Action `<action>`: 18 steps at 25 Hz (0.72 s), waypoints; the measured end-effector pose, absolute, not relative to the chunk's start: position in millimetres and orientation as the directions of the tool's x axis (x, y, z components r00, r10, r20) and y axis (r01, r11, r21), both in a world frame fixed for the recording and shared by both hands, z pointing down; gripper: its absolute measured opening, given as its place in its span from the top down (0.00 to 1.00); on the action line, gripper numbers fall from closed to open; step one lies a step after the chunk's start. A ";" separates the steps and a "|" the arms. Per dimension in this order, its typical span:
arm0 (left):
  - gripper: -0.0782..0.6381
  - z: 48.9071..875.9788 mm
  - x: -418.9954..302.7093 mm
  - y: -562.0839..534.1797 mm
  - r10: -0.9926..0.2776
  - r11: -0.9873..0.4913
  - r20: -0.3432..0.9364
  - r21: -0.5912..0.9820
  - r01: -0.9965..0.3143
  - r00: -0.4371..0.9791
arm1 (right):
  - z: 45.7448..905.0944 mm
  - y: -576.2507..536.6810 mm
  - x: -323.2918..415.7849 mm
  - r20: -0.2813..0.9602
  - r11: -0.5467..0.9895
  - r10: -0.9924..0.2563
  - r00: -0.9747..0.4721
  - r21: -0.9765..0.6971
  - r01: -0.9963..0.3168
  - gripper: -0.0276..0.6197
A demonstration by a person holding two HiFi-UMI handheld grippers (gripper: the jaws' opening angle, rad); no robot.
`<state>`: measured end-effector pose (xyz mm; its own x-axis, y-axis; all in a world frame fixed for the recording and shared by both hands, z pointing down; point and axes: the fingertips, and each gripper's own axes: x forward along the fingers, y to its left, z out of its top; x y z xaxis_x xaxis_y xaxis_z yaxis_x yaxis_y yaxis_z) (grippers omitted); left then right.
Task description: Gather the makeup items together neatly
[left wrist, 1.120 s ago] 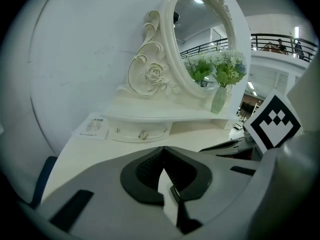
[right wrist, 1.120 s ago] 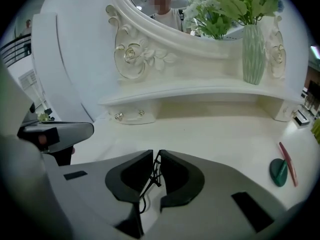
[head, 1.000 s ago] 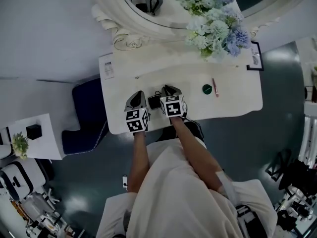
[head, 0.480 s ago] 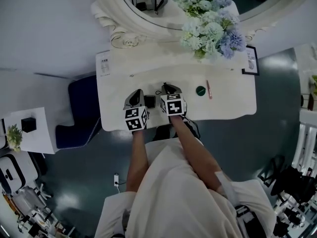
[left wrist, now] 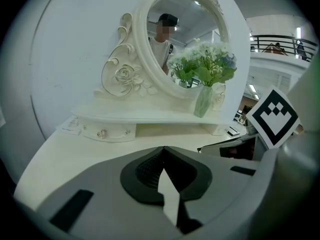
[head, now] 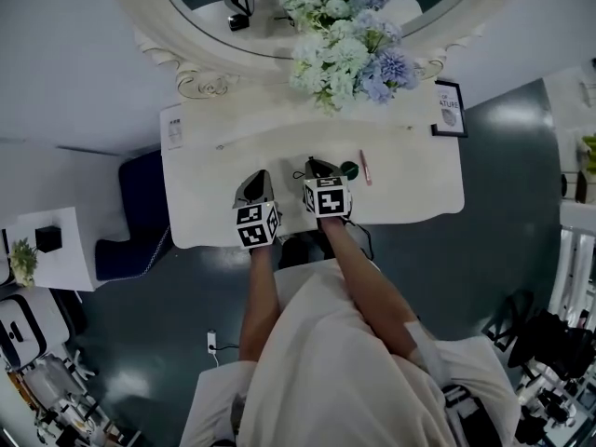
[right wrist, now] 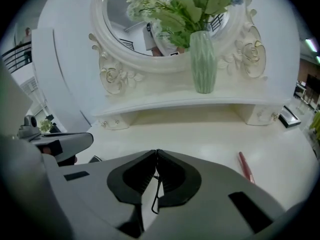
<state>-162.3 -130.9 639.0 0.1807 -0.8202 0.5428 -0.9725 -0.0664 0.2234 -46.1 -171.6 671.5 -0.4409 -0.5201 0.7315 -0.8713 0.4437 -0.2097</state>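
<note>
The oval mirror [left wrist: 142,49] and the vase of flowers [head: 340,35] stand on the raised shelf beyond both tools, out of the working space, which I judge is why the front of the dressing table [head: 209,217] is free for gathering. The left gripper [head: 259,177] and right gripper [head: 317,166] hover side by side over that front strip, angled down. Each has its jaws pressed together with no item between them, so they look ready to nudge things along, not to lift. The makeup lies to the right of the right gripper. The pink pencil [head: 365,167] is a little way off, and the small green pot [head: 349,169] sits just beside the tip, between tool and pencil. The two are near each other already but not lined up

Around it is a dark glossy floor [head: 503,156], with a low white side table [head: 65,259] far out past the left gripper. The cream tabletop is smooth and mostly bare. A framed picture [head: 448,108] stands at its far right and a card [head: 174,124] at its far left
</note>
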 end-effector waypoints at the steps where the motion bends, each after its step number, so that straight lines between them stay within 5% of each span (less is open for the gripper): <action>1: 0.87 638.1 -155.7 -131.2 -0.820 -0.068 0.543 0.222 -0.973 0.181 | 671.9 -171.8 -38.7 0.731 0.438 -0.521 -0.441 -0.215 -0.873 0.88; 18: 0.87 643.0 -137.8 -105.0 -0.820 0.012 0.561 0.214 -0.977 0.113 | 690.2 -175.0 -2.4 0.741 0.459 -0.503 -0.445 -0.207 -0.864 0.88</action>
<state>-137.8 -105.0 643.0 0.1127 -0.8198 0.5614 -0.9767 0.0123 0.2141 -2.4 -175.0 690.2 -0.4449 -0.5032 0.7409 -0.8638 0.4595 -0.2066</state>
